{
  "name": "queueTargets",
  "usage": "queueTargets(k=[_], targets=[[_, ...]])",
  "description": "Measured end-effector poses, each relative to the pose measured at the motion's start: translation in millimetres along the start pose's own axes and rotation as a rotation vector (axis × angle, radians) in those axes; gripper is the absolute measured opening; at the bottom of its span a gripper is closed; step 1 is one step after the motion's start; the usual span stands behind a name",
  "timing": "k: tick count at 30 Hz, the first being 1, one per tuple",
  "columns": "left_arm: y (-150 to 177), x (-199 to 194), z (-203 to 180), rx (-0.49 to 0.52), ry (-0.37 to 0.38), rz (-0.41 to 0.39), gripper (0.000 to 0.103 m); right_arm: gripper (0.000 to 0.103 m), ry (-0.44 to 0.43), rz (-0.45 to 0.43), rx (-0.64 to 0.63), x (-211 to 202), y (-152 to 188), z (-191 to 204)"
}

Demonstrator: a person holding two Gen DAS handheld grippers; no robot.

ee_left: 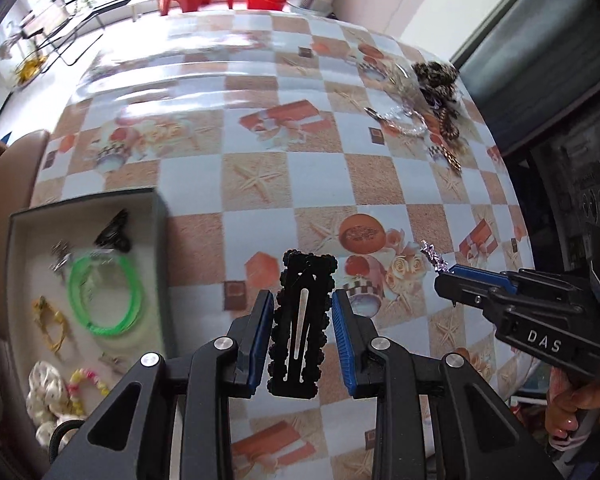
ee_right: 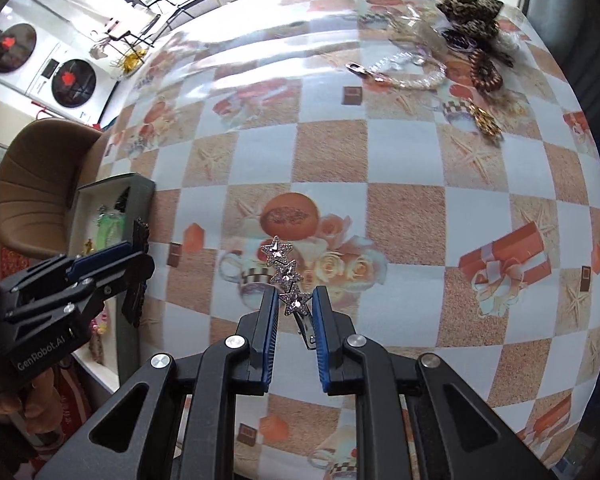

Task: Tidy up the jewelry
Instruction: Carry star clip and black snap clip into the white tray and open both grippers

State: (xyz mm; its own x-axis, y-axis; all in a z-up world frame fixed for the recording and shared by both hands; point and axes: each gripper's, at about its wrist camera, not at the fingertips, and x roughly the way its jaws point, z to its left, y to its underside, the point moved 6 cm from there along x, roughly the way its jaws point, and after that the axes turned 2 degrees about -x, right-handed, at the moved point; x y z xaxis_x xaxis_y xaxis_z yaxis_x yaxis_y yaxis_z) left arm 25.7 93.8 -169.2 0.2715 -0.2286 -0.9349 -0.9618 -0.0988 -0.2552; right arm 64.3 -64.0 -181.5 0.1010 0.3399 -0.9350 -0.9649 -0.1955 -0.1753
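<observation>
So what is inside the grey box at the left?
The grey box holds a green ring, a black claw clip, a yellow ornament, a white scrunchie and a beaded piece. Its near corner is out of view.

Each camera sits on its gripper, looking steeply down along the fingers, close above the checkered tablecloth [ee_left: 260, 152]. The left view takes in the open box [ee_left: 160, 240] at its left; the right view sees it farther off. Both share the cloth, the box and the far jewelry pile [ee_right: 460, 52], and each catches the other gripper at its edge.
</observation>
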Motion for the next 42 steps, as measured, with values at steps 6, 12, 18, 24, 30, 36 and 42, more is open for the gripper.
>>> queueTargets(k=[6,12,18,24,30,36,42], targets=[[23,-29,43,-0.112,-0.036,-0.043,0.033,0.018,-0.034,0.006,-0.094,-2,-11,46],[51,-45,95,-0.237,-0.087,-0.064,0.033,0.018,-0.083,0.032,-0.208,10,-19,108],[74,-54,145,-0.352,-0.136,-0.082,0.033,0.018,-0.118,0.069,-0.303,30,-21,164],[83,-48,182,-0.427,-0.170,-0.093,0.033,0.018,-0.122,0.129,-0.366,59,-21,207],[79,-29,203,-0.464,-0.190,-0.081,0.033,0.018,-0.113,0.163,-0.372,88,-31,230],[75,-10,213,-0.465,-0.224,-0.050,0.034,0.018,-0.078,0.178,-0.410,114,-42,246],[76,2,216,-0.459,-0.248,-0.028,0.034,0.018,-0.047,0.210,-0.415,138,-45,248]])
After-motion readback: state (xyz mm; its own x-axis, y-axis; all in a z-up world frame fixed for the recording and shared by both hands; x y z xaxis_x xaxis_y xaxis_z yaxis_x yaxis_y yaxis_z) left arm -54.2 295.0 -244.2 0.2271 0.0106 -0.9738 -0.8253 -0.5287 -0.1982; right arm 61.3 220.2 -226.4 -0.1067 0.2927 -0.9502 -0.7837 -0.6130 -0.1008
